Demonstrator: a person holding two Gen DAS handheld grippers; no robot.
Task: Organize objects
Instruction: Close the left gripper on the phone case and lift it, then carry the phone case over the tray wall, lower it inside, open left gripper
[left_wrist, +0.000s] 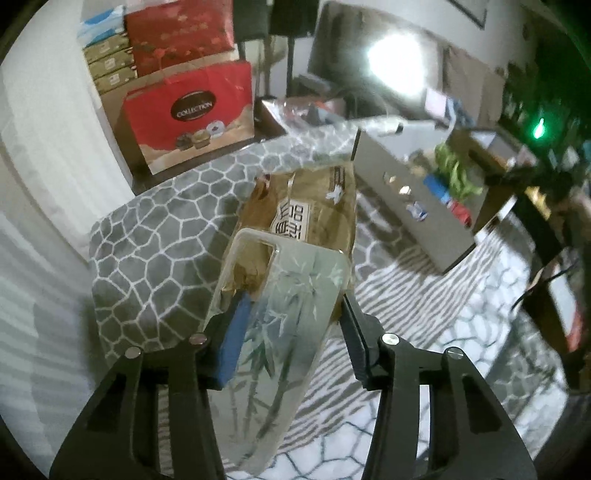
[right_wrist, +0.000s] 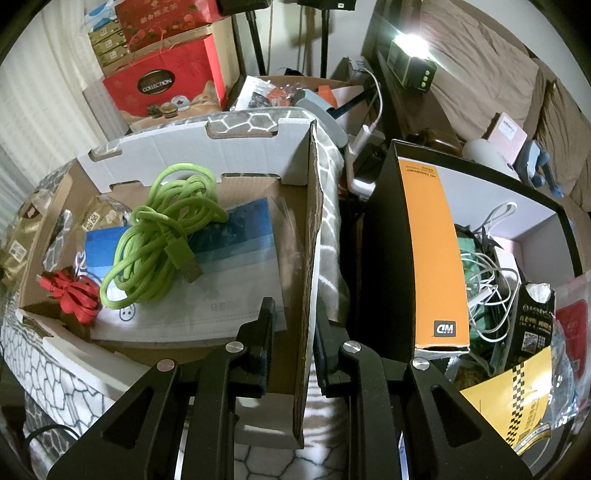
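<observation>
Two tongs here, both busy. Left tongs (left_wrist: 284, 325) are clamped on a clear phone case (left_wrist: 273, 332) printed with bamboo, lifted over the grey honeycomb-pattern blanket (left_wrist: 147, 236) — a gold snack packet (left_wrist: 310, 206) sits just past its far end. Right tongs (right_wrist: 291, 332) sit narrow, pinching the side wall of the cardboard box (right_wrist: 308, 258). Inside that box: a green USB cable (right_wrist: 162, 236) coiled on a bag of face masks (right_wrist: 236, 273), with a red cable (right_wrist: 74, 295) beside it.
</observation>
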